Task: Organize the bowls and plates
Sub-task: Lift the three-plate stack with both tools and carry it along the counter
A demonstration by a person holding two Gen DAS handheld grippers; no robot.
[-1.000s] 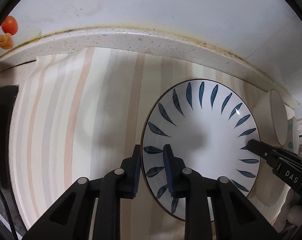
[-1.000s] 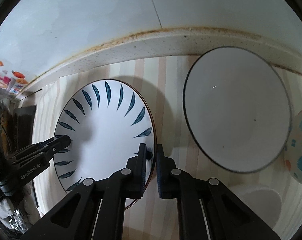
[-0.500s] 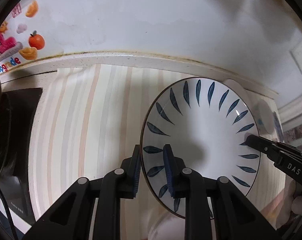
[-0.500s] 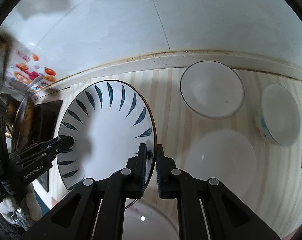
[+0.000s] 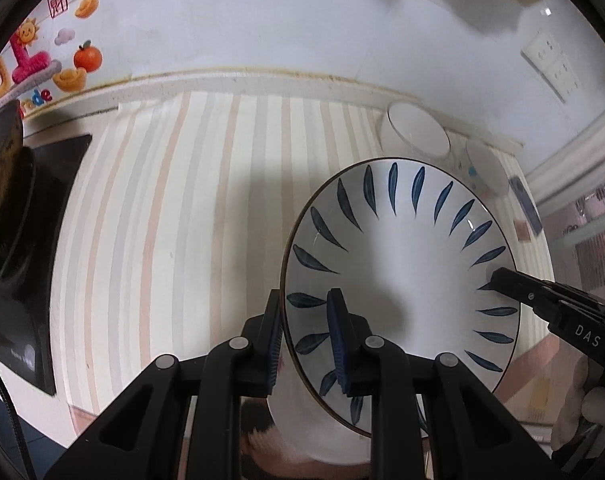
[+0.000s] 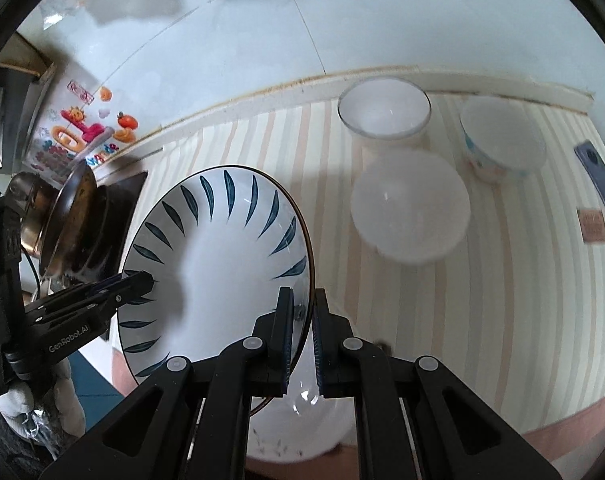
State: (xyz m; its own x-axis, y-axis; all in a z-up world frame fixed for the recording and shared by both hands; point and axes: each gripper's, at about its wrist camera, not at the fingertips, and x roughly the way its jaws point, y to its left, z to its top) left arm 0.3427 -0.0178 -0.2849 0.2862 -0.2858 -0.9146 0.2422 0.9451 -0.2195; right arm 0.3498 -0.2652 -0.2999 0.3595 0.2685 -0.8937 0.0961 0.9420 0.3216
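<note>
A white plate with blue leaf marks [image 5: 406, 276] is held in the air over the striped counter. My left gripper [image 5: 304, 338] is shut on its left rim. My right gripper [image 6: 302, 328] is shut on the opposite rim of the same plate [image 6: 218, 260]. A white dish [image 6: 298, 436] lies under the plate near the counter's front edge and also shows in the left wrist view [image 5: 302, 440]. On the counter stand a clear-rimmed white bowl [image 6: 384, 110], a white plate [image 6: 410, 216] and a patterned bowl [image 6: 502, 144].
A dark pan [image 6: 74, 220] sits on a black stove [image 5: 34, 240] at the left. A phone [image 6: 600, 186] and a small brown card [image 6: 592, 226] lie at the right. A wall with stickers [image 5: 42, 64] and a socket [image 5: 554, 66] rises behind the counter.
Both grippers have lifted the leaf plate up and pulled it back toward the counter's front. The bowls and the white plate now look smaller and farther away.
</note>
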